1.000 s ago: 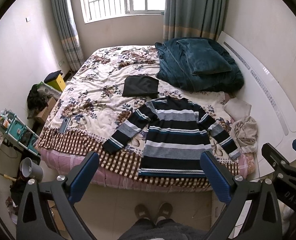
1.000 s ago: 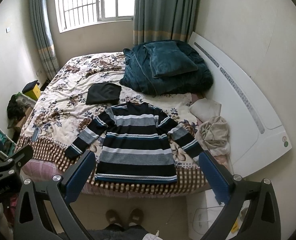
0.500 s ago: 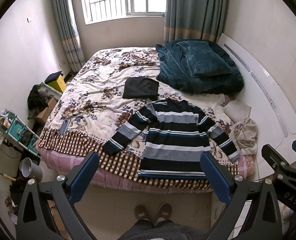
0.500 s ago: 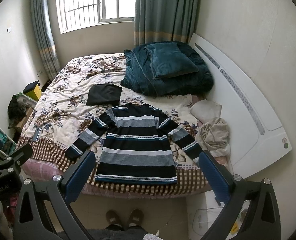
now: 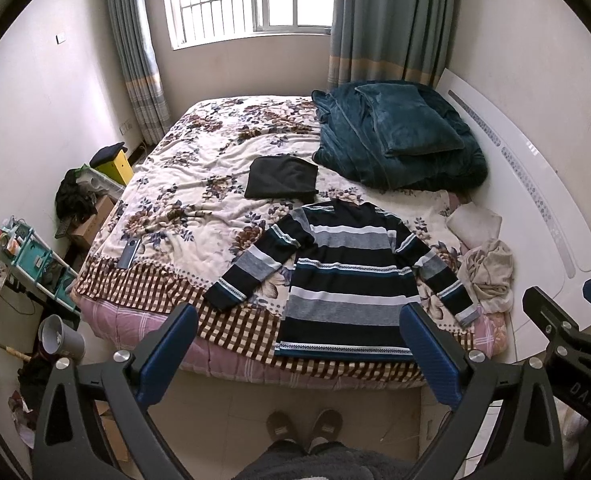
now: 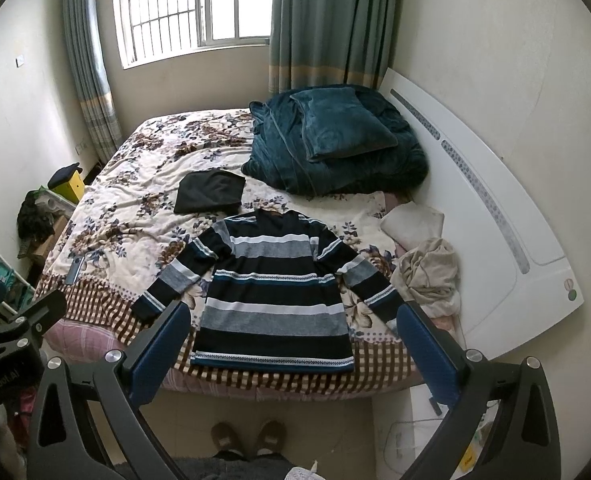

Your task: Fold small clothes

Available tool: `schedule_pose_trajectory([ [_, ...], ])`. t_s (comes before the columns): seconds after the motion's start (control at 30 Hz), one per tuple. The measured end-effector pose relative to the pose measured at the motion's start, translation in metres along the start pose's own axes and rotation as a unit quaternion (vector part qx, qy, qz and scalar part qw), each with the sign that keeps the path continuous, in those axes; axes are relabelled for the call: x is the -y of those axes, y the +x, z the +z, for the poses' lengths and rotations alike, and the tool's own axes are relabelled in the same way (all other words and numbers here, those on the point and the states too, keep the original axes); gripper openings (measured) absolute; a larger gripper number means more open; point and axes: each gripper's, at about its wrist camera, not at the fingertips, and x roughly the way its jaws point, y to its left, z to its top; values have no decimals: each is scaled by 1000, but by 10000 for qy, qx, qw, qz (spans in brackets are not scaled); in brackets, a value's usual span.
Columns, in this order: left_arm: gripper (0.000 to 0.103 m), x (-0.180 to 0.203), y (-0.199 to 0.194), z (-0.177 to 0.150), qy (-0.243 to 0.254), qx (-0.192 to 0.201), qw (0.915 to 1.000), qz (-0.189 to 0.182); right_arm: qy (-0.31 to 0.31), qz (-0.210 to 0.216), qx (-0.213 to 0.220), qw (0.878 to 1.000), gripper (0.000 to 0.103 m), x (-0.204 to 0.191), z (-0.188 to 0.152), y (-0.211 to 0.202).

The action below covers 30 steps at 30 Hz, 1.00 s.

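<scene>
A striped sweater (image 5: pixel 347 280) (image 6: pixel 273 292) in dark blue, grey and white lies flat on the bed near its front edge, both sleeves spread out. A folded black garment (image 5: pixel 281 179) (image 6: pixel 209 192) rests just behind its collar. My left gripper (image 5: pixel 297 354) is open and held high above the floor in front of the bed, with nothing between its blue pads. My right gripper (image 6: pixel 291 352) is open too, empty, at about the same height to the right. Neither touches the cloth.
A teal blanket and pillow (image 5: pixel 399 140) fill the bed's back right. Beige crumpled clothes (image 5: pixel 487 272) lie by the white headboard (image 5: pixel 535 184). A phone (image 5: pixel 128 254) is on the bed's left. A shelf, bin (image 5: pixel 61 338) and boxes crowd the floor left. A person's slippers (image 5: pixel 303 426) are below.
Both views have drifted slightly, so the bed sits a touch lower in the frames. The grippers stay open and the sweater has not moved.
</scene>
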Motion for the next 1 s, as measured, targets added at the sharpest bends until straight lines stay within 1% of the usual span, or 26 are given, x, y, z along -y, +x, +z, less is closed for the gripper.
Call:
schedule_pose_trajectory([
  [0.2, 103, 1, 0, -3, 20, 5, 10000, -23, 3, -1, 5, 10000, 103, 0, -3, 1],
  [0.33, 103, 3, 0, 6, 24, -37, 10000, -43, 20, 7, 7, 10000, 103, 0, -6, 2],
  [0.47, 103, 5, 9, 19, 73, -25, 10000, 5, 76, 13, -101, 9999, 103, -15, 24, -11],
  [0.5, 103, 7, 15, 24, 119, 24, 9999, 43, 119, -1, -105, 9999, 103, -16, 30, -10],
  [0.53, 103, 6, 24, 24, 142, 55, 9998, 127, 166, -13, -111, 9998, 103, -15, 33, -7],
  [0.6, 103, 1, 42, 22, 114, 133, 9997, 165, 339, -48, -168, 9993, 103, -13, 42, 7],
  [0.67, 103, -1, 67, 28, 99, 157, 9996, 197, 529, -121, -210, 9983, 103, -10, 42, 31],
  [0.73, 103, 3, 92, 33, 157, 155, 9996, 175, 806, -280, -310, 9959, 103, -3, 42, 64],
  [0.77, 103, 6, 107, 36, 207, 123, 9995, 188, 912, -410, -330, 9944, 103, -2, 31, 91],
  [0.83, 103, 13, 134, 40, 315, 93, 9993, 182, 1154, -698, -399, 9901, 103, 9, 31, 128],
  [0.87, 103, 17, 151, 41, 379, 26, 9991, 179, 1310, -794, -507, 9869, 103, 17, 31, 146],
  [0.93, 103, 26, 186, 44, 454, -75, 9988, 136, 1720, -849, -709, 9789, 103, 39, 28, 187],
  [1.0, 103, 36, 215, 44, 545, -258, 9980, 169, 2183, -893, -957, 9671, 103, 68, 20, 232],
])
